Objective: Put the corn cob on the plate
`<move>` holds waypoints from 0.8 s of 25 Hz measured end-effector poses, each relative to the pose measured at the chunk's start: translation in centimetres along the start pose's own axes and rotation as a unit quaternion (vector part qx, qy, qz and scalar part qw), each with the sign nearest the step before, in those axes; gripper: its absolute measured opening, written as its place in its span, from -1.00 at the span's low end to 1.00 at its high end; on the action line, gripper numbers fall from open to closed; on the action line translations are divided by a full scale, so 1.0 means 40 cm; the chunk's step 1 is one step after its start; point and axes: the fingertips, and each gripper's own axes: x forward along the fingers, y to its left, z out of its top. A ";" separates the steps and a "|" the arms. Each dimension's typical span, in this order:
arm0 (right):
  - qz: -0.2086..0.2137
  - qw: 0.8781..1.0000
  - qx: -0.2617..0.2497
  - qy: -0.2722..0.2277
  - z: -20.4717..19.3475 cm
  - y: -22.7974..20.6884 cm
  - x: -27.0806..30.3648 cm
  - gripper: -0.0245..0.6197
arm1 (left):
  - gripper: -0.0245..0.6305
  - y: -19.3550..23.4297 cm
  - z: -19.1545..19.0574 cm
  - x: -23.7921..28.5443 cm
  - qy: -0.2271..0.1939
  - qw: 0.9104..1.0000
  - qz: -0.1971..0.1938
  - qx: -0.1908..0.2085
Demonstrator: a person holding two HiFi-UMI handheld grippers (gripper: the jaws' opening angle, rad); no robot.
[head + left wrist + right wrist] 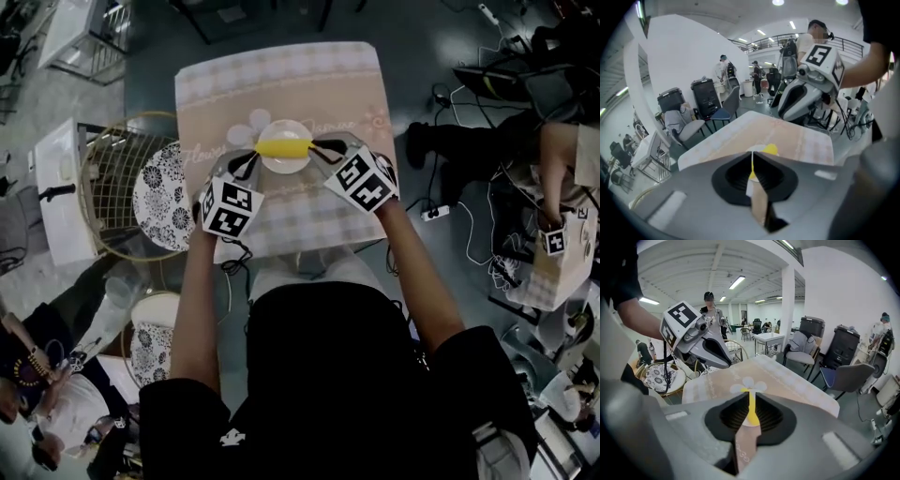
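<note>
The yellow corn cob (pixel 284 147) lies across a small white plate (pixel 284 170) in the middle of the checked tablecloth. My left gripper (pixel 248 162) hovers just left of the plate and my right gripper (pixel 324 148) just right of it, both aimed down at the cob and clear of it. In the left gripper view the jaws (pixel 752 161) meet in a thin slit with nothing between them, and the corn cob (pixel 770 149) shows beyond. In the right gripper view the jaws (pixel 751 401) also stand together, with a yellow strip of the cob (pixel 751 412) seen through the slit.
The table (pixel 281 75) stands in front of the person. A gold wire basket (pixel 108 187) with a patterned plate (pixel 164 197) stands at its left, beside a white appliance (pixel 58 187). Another patterned plate (pixel 150 347) is lower left. Cables and seated people are at the right.
</note>
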 end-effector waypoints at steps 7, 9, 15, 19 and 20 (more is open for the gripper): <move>-0.005 0.999 -0.005 -0.038 0.042 -0.013 -0.064 -0.90 | -0.90 -0.009 0.050 -0.057 -0.025 0.999 0.034 -0.021; -0.004 0.999 -0.001 -0.046 0.046 -0.017 -0.079 -0.91 | -0.90 -0.020 0.064 -0.067 -0.030 0.998 0.040 -0.026; -0.006 0.996 0.017 -0.091 0.073 -0.033 -0.140 -0.91 | -0.90 -0.061 0.109 -0.102 -0.056 0.996 0.062 -0.041; -0.005 0.992 0.020 -0.123 0.095 -0.040 -0.180 -0.91 | -0.90 -0.080 0.165 -0.137 -0.091 0.991 0.075 -0.057; -0.003 0.992 0.012 -0.126 0.099 -0.037 -0.184 -0.91 | -0.90 -0.080 0.175 -0.145 -0.103 0.989 0.082 -0.066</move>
